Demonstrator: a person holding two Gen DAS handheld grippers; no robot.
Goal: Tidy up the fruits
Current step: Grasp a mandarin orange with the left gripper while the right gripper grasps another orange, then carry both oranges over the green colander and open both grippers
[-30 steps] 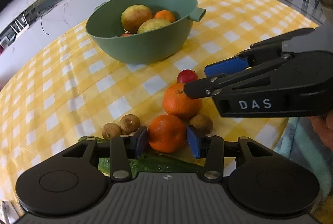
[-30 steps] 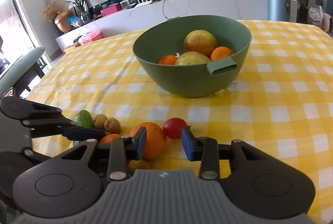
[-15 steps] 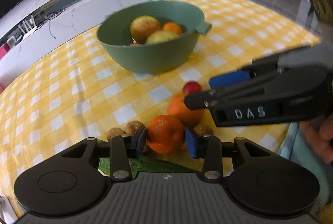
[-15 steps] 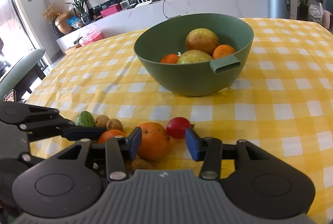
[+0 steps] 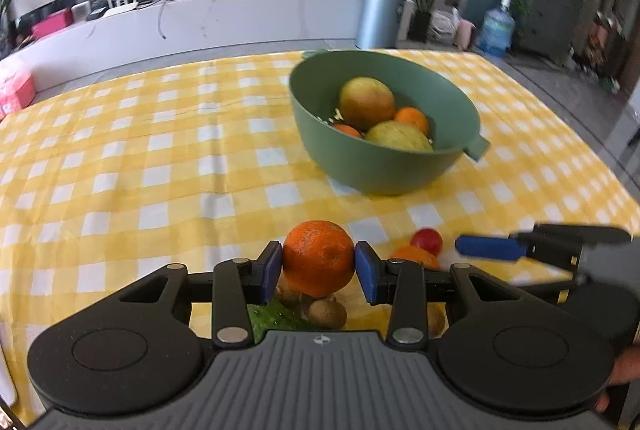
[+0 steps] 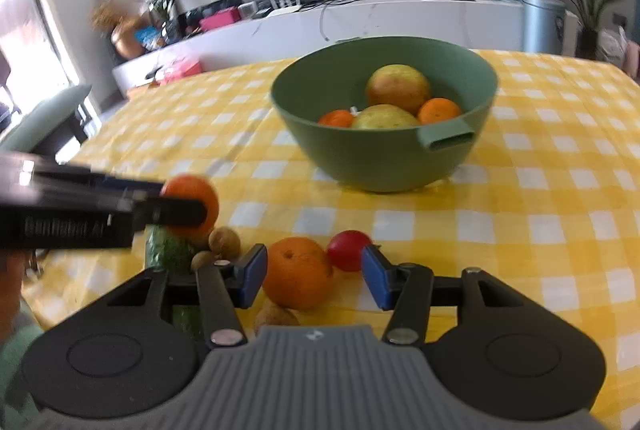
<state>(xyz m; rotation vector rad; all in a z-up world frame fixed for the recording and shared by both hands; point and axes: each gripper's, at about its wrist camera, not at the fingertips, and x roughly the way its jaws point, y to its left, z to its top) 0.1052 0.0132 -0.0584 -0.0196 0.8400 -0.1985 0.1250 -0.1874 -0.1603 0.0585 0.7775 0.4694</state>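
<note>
The left gripper point(image 5: 319, 266) clamps an orange point(image 5: 318, 257) lifted short of the bowl point(image 5: 360, 166), ready to drop in; the right gripper point(image 6: 314, 276) gapes around another orange point(image 6: 298, 272).

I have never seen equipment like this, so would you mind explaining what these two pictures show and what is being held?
There is no robot here: a person holds a two-finger gripper in each hand, and each gripper carries a wide-angle camera looking along its fingers. One picture comes from the left gripper, the other from the right gripper.

The left gripper is closed on an orange, lifted above the table. The right gripper is open and holds nothing; a second orange and a small red fruit lie just ahead of it.

On the yellow checked tablecloth also lie small brown fruits and a green vegetable. Further back, a green bowl already holds several fruits.
</note>
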